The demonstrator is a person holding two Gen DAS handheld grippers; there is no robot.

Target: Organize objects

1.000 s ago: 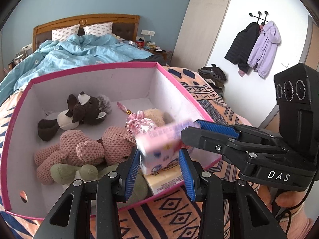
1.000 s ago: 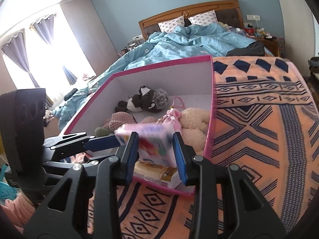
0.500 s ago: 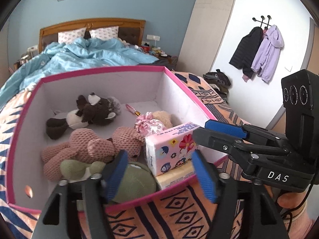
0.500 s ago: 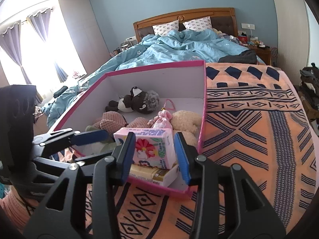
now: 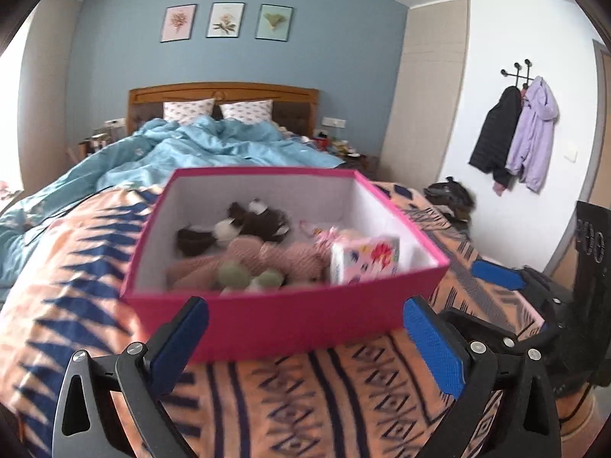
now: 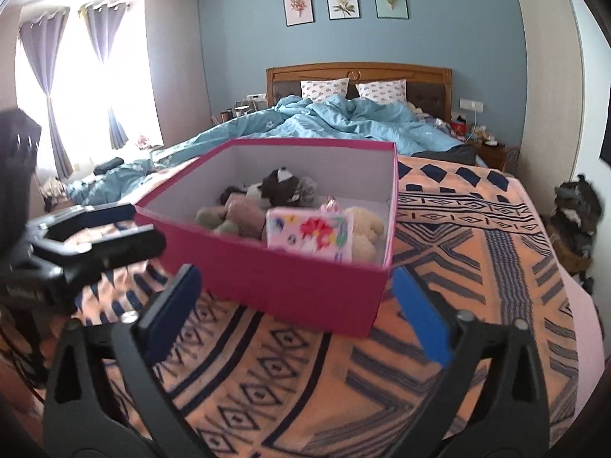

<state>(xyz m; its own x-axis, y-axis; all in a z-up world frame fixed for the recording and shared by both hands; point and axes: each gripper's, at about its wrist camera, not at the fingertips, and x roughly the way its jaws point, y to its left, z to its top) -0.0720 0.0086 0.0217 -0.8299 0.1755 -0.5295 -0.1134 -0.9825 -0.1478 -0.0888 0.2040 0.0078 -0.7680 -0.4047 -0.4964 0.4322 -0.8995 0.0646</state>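
A pink box [image 5: 282, 316] [image 6: 267, 278] stands on the orange patterned blanket [image 5: 305, 400] [image 6: 477, 286]. Inside lie a dark plush animal [image 5: 259, 221] [image 6: 282, 187], a pink knitted plush [image 5: 263, 255], a green plush [image 5: 244, 274] [image 6: 214, 219], a cream plush [image 6: 364, 229] and a pink floral tissue pack [image 5: 364, 257] [image 6: 309, 234] standing at the near right corner. My left gripper [image 5: 305, 343] is open and empty, in front of the box. My right gripper [image 6: 298, 309] is open and empty, also before the box. Each gripper shows at the edge of the other's view.
A bed with a blue duvet [image 5: 214, 149] [image 6: 343, 118] lies behind the box. Coats [image 5: 515, 133] hang on the right wall. A pile of dark clothes [image 5: 450, 198] [image 6: 576, 210] sits beside the blanket's right edge. Curtained windows [image 6: 76, 87] are at the left.
Both grippers held the tissue pack over the box, opened and let it go inside. Both have pulled back and away from the box, jaws now wide.
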